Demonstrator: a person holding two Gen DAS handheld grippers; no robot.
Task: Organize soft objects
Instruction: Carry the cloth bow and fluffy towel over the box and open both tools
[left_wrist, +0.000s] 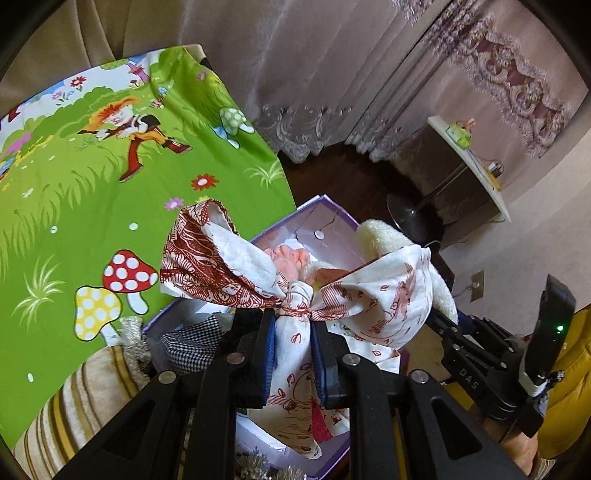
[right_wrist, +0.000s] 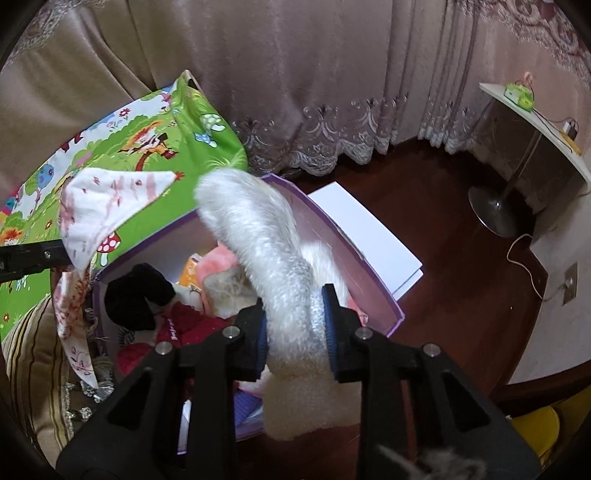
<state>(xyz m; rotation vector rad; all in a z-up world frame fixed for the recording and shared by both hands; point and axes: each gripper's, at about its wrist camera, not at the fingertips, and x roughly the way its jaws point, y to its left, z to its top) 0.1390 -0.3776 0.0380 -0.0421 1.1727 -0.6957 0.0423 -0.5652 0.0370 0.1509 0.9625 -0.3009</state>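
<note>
My left gripper (left_wrist: 293, 332) is shut on a knotted white cloth with a red print (left_wrist: 295, 295), whose two wings spread left and right above the fingers. This cloth (right_wrist: 107, 206) shows at the left of the right wrist view, held by the left gripper (right_wrist: 33, 254). My right gripper (right_wrist: 295, 328) is shut on a long white fluffy plush piece (right_wrist: 255, 236) that curves up and to the left. Both hang over an open purple box (right_wrist: 369, 280) holding a black-eared plush (right_wrist: 136, 295), a red fabric (right_wrist: 184, 325) and a pink plush (right_wrist: 218, 266). The right gripper (left_wrist: 454, 332) is beside the cloth.
A green cartoon-print sheet (left_wrist: 110, 184) covers the surface left of the box (left_wrist: 332, 206), with a striped cushion (left_wrist: 74, 398) below it. A white lid (right_wrist: 369, 236) lies on the dark wood floor. Curtains (right_wrist: 295, 74) hang behind. A pedestal side table (right_wrist: 535, 122) stands at the right.
</note>
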